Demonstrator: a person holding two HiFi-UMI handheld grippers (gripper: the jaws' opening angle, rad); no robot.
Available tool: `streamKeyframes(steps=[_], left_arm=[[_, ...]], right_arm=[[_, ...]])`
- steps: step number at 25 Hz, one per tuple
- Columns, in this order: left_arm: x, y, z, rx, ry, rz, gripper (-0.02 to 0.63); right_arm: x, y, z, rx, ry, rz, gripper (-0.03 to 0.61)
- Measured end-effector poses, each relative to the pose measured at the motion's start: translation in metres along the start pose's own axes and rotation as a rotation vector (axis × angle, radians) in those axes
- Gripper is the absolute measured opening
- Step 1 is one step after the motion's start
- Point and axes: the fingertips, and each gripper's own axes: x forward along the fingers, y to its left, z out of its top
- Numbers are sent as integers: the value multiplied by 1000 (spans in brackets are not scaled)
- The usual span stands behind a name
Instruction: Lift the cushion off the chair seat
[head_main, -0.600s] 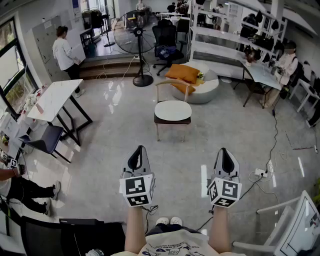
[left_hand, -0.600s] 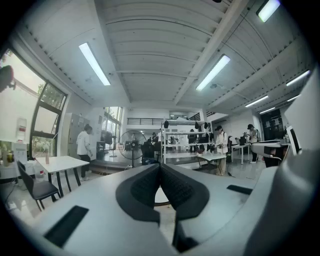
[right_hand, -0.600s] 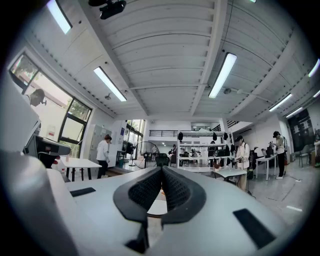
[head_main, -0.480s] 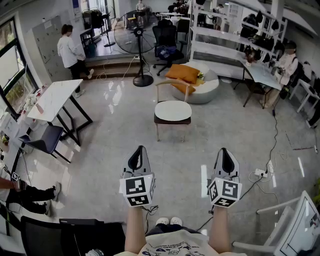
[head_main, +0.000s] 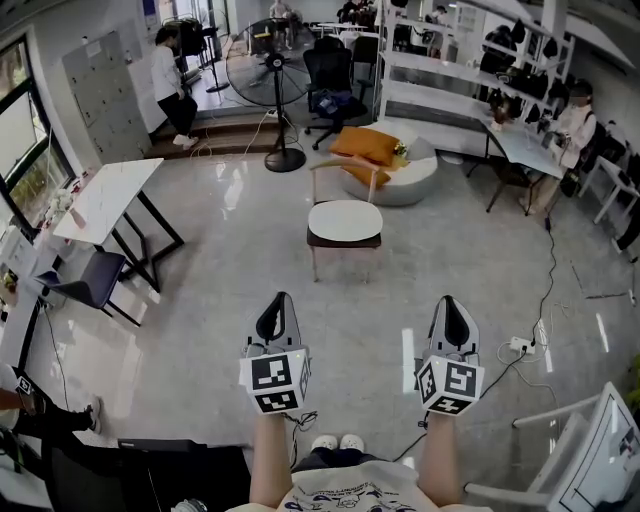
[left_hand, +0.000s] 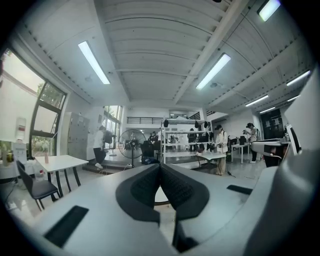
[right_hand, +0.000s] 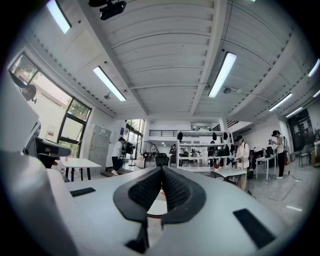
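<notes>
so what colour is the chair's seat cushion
White; the cushion shows best in the head view.

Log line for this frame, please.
left gripper: shut, empty | right gripper: shut, empty | cushion: on chair, untouched | stage: grippers far from chair

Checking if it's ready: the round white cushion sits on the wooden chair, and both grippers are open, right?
No. The round white cushion sits on the wooden chair, but the left gripper and right gripper are shut, as both gripper views show.

We're seeing a white, roundish cushion (head_main: 345, 220) lying flat on the seat of the wooden-framed chair (head_main: 345, 242), which stands upright just beside the round grey pouf (head_main: 412, 182).
</notes>
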Motion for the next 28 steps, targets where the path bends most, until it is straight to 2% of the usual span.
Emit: streamKeyframes(steps=[8,10,14,17,23,28], left_arm=[[21,-7,-3,-16,-3,23,15],[25,-11,-5,-24,-3,35,60],[34,-19,-10,-27,-1,58,172],[37,-28,-14,-26,4,63,211],[54,-29,-22,-18,35,74,217],[90,-22,-25,-15,48,78,217]], right_arm=[[21,-13,-9,11,3,33,28],[27,-17,-13,9,11,51,96],[37,-24,-21,-1,21,88,155],[42,-30,-25,0,29,111,189],[63,-31,-35,6,49,136,210],[98,-35,-45,17,64,132,212]])
